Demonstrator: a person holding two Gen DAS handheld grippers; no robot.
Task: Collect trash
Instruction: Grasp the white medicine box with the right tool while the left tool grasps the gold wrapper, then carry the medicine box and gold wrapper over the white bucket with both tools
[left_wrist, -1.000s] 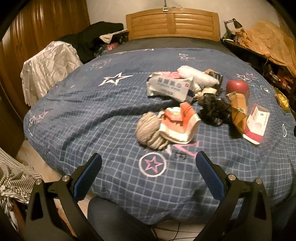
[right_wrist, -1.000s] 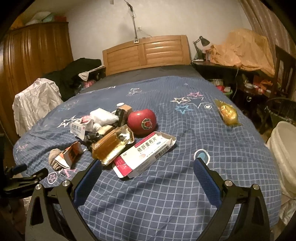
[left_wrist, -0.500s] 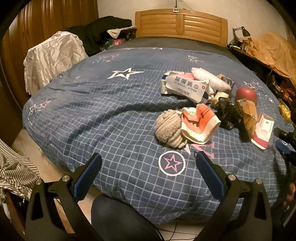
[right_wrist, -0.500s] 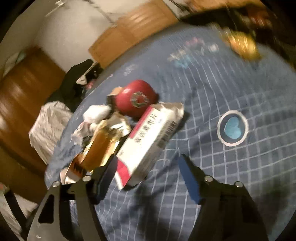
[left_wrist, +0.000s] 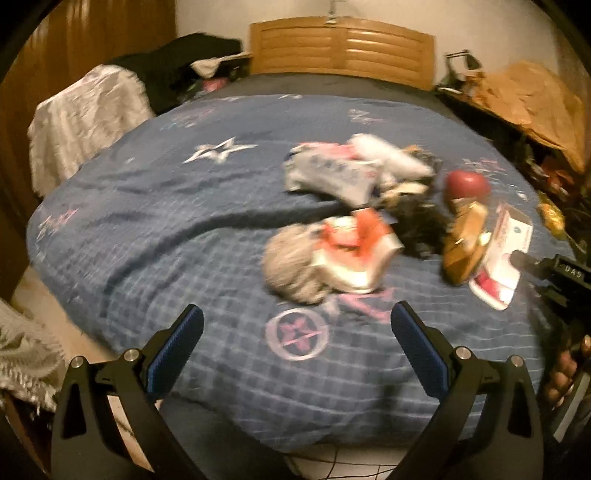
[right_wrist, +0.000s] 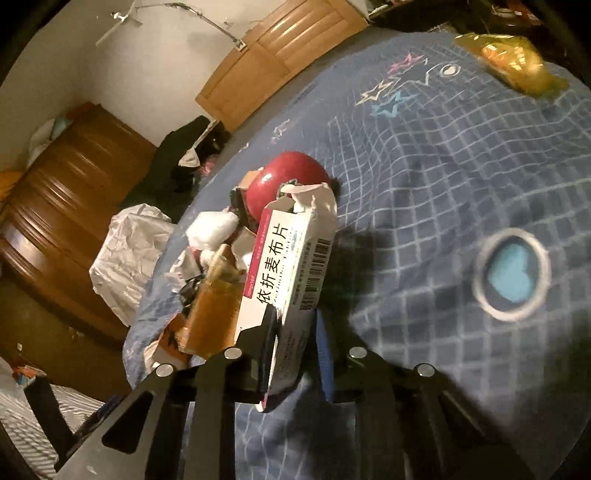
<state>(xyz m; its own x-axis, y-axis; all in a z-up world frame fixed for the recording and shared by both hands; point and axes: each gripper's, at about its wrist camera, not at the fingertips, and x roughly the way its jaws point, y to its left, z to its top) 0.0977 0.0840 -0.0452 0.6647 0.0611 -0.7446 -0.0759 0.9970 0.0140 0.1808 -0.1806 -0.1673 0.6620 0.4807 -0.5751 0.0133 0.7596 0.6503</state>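
Observation:
A heap of trash lies on the blue checked bed cover (left_wrist: 184, 229). My right gripper (right_wrist: 295, 325) is shut on the near end of a white and red medicine box (right_wrist: 291, 258), which also shows in the left wrist view (left_wrist: 506, 251) with the right gripper (left_wrist: 524, 262) at its edge. Beside the box lie a brown carton (right_wrist: 214, 310), a red apple (right_wrist: 288, 181), a white wipes pack (left_wrist: 332, 177), black plastic (left_wrist: 417, 225), an orange and white carton (left_wrist: 354, 251) and a grey yarn ball (left_wrist: 291, 269). My left gripper (left_wrist: 295, 332) is open and empty above the bed's near edge.
A wooden headboard (left_wrist: 343, 48) stands at the far end. A white crumpled sheet (left_wrist: 85, 122) and dark clothes (left_wrist: 184, 62) lie at the left. A yellow bag (right_wrist: 513, 62) lies on the bed's right side. Cluttered furniture (left_wrist: 532, 103) lines the right.
My right gripper has moved in and closed on the medicine box, tilting as it went. The left gripper has drifted slightly, still open.

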